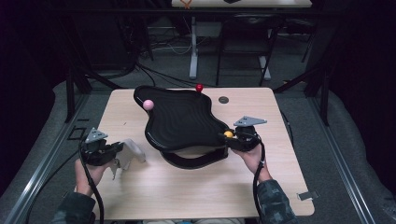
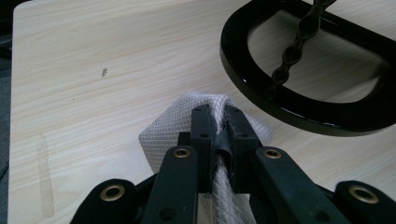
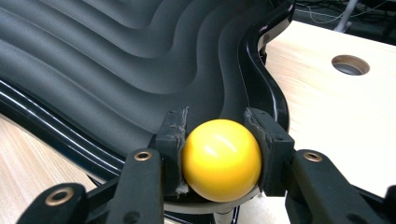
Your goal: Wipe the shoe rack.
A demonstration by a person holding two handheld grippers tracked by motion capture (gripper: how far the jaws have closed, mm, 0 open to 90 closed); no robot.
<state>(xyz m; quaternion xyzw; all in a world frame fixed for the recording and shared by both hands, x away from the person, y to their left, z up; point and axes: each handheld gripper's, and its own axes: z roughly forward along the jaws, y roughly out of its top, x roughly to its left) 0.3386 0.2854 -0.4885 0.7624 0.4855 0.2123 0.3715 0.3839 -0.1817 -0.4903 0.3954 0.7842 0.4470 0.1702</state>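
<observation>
table (image 1: 187,196): light wood top, round grommet hole (image 1: 223,100) near far edge, right of the tray
pink ball (image 1: 148,104): on tray's far-left lobe
red ball (image 1: 199,87): at tray's far rim, on a short stem
second table (image 1: 243,3): background, white legs
floor: grey, dark cables behind table

Yellow ball (image 3: 221,159), black rippled tray (image 3: 116,60)

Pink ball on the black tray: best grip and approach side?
Grip the pink ball across its widest part, coming from above. It sits against the black tray rim at the far left, which probably blocks that side; the tray's interior side is open.
</observation>
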